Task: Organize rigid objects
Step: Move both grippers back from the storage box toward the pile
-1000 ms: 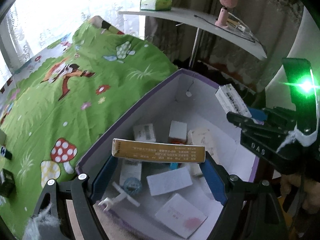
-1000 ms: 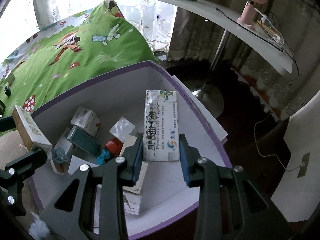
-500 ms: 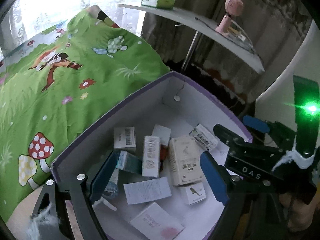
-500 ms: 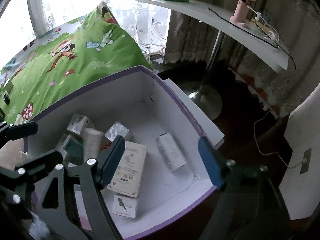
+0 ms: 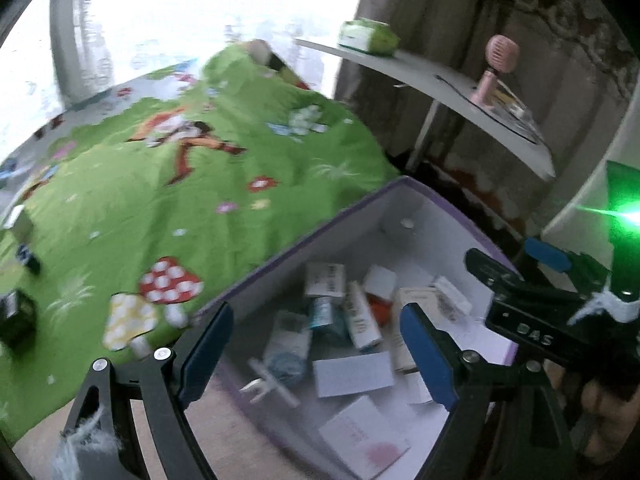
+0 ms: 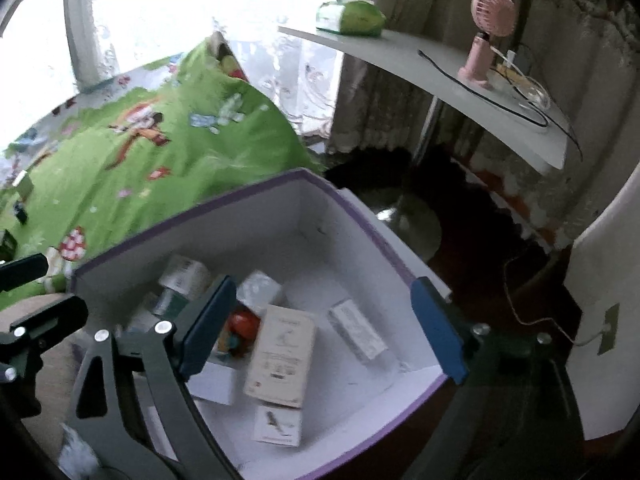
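Both grippers, left [image 5: 316, 354] and right [image 6: 320, 328], apart and empty above purple-rimmed box [image 6: 352, 208]; right jaws just opened; risk: next pickup from bed [image 5: 160, 208] clips box rim

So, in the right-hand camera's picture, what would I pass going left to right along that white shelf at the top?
Green tissue pack → black cable → pink handheld fan → a tangle of white cords, all on the white shelf.

Black tongs [image 5: 316, 356], blue pads [image 5: 426, 354]
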The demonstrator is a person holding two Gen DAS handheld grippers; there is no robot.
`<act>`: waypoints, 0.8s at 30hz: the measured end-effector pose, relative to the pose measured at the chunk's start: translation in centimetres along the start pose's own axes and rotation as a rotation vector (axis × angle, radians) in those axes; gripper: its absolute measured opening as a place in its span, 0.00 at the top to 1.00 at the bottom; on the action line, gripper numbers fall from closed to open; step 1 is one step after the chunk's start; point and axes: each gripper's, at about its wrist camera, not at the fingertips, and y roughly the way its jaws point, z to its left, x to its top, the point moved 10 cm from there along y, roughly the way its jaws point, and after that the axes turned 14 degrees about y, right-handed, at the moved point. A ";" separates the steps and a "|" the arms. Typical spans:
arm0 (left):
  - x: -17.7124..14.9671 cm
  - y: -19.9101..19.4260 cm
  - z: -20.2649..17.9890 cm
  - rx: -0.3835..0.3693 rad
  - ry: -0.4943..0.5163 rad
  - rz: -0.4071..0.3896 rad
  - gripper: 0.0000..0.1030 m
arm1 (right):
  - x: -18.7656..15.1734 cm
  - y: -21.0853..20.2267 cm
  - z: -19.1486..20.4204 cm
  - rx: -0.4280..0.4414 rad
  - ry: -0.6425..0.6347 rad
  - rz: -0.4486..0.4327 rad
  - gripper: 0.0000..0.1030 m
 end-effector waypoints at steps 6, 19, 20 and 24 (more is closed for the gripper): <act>-1.9 -2.1 3.8 0.074 -0.074 -0.007 0.16 | -0.6 -1.0 3.3 0.111 -0.004 0.001 0.12; -7.1 -6.6 12.8 0.308 -0.254 0.001 0.16 | -2.1 -2.0 9.1 0.183 -0.083 0.044 0.12; -7.5 -6.9 13.3 0.327 -0.269 0.006 0.16 | -2.3 -2.1 9.5 0.189 -0.089 0.048 0.12; -9.3 -8.0 16.0 0.403 -0.343 0.029 0.16 | -2.8 -2.5 11.4 0.223 -0.111 0.059 0.12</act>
